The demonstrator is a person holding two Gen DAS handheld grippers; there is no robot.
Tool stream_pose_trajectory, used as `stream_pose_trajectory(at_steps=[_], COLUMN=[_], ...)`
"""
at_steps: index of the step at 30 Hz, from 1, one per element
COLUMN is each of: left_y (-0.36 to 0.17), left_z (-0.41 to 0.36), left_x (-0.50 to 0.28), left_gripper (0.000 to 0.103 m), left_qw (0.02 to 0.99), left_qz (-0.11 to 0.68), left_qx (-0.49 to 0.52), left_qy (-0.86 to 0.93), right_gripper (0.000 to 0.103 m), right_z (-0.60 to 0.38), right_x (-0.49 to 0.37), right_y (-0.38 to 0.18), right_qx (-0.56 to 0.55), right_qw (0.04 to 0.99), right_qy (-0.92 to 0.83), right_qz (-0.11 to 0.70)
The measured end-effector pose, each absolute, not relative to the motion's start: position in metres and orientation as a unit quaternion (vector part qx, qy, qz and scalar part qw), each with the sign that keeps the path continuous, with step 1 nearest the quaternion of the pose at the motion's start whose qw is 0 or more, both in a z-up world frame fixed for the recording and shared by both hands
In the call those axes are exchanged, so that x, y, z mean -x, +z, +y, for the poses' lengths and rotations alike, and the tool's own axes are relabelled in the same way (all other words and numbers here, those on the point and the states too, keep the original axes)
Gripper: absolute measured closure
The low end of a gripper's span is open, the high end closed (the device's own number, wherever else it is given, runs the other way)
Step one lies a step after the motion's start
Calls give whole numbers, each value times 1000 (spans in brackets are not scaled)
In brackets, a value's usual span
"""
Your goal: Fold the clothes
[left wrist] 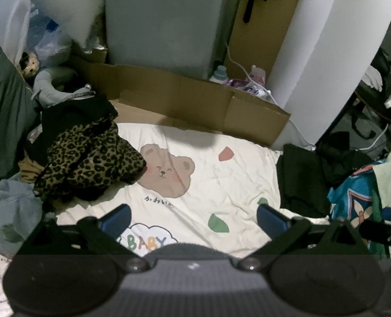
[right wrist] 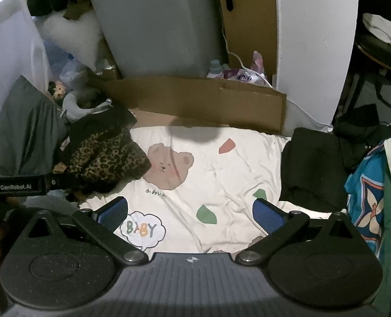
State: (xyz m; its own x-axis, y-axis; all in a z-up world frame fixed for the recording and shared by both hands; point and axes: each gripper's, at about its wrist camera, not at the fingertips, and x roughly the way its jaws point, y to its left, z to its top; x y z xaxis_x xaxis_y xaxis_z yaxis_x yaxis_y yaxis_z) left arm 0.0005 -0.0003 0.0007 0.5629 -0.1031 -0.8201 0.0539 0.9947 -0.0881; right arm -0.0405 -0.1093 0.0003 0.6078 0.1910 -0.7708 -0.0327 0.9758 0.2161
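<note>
Hovering over the bear-print sheet [left wrist: 208, 174]: left gripper [left wrist: 194, 218] and right gripper [right wrist: 190, 212], jaws spread wide, empty (leopard-print garment [left wrist: 89, 161] at sheet's left edge).

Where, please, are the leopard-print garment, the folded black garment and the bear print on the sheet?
leopard-print garment [left wrist: 89, 163]: left wrist view, middle of the spotted heap.
folded black garment [right wrist: 311, 169]: right wrist view, its flat top.
bear print [right wrist: 169, 167]: right wrist view, the bear's face.

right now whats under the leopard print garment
The leopard print garment lies on a black garment, its edge overlapping the cream bear sheet. Anything deeper in the pile is covered.
</note>
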Motion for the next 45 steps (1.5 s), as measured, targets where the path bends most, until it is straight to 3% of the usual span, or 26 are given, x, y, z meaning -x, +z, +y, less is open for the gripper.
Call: stream_pose_trajectory(at_steps=[45], left_y=[3], left_z=[3], left_x=[0], left_gripper=[1], left_qw=[886], left_qz=[461], left_qx=[23], left_qy=[-38], right_gripper=[0], right_z=[-114], right_x=[45], right_y=[-2], right_qx=[-81], right_qw=[899], right_qy=[47], right_qz=[429])
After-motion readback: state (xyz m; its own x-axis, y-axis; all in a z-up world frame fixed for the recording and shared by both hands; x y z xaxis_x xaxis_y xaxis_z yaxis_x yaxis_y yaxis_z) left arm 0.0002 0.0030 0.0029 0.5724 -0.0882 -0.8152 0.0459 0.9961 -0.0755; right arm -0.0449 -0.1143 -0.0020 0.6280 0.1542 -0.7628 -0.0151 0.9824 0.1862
